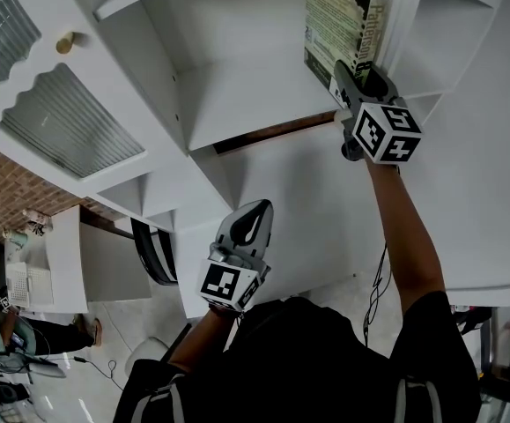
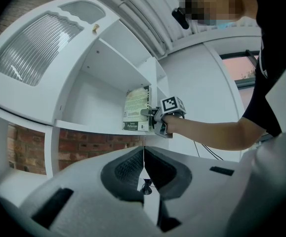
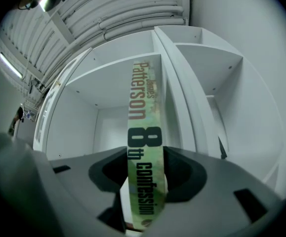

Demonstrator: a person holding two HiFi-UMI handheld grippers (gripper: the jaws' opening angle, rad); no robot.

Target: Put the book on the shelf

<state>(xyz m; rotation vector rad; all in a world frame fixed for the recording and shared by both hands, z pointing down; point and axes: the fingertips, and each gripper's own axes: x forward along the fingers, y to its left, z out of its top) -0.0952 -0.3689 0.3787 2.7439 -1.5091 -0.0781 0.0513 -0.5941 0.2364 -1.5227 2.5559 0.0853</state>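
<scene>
Green book point(image 3: 143, 122), base behind right gripper point(image 3: 146, 158)

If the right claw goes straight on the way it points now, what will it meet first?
Likely the back wall of the shelf compartment; the book gripped in the right claw would touch it first. The way looks free, depth unclear.

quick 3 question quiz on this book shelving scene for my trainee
1. Which gripper holds the book?
2. True or false: the left gripper has its jaws wide apart.
3. The book's spine faces: A) toward the camera on the gripper holding it, B) away from that camera, C) straight up.
Key: 1 the right gripper; 2 false, its jaws are together with nothing between them; 3 A.
</scene>
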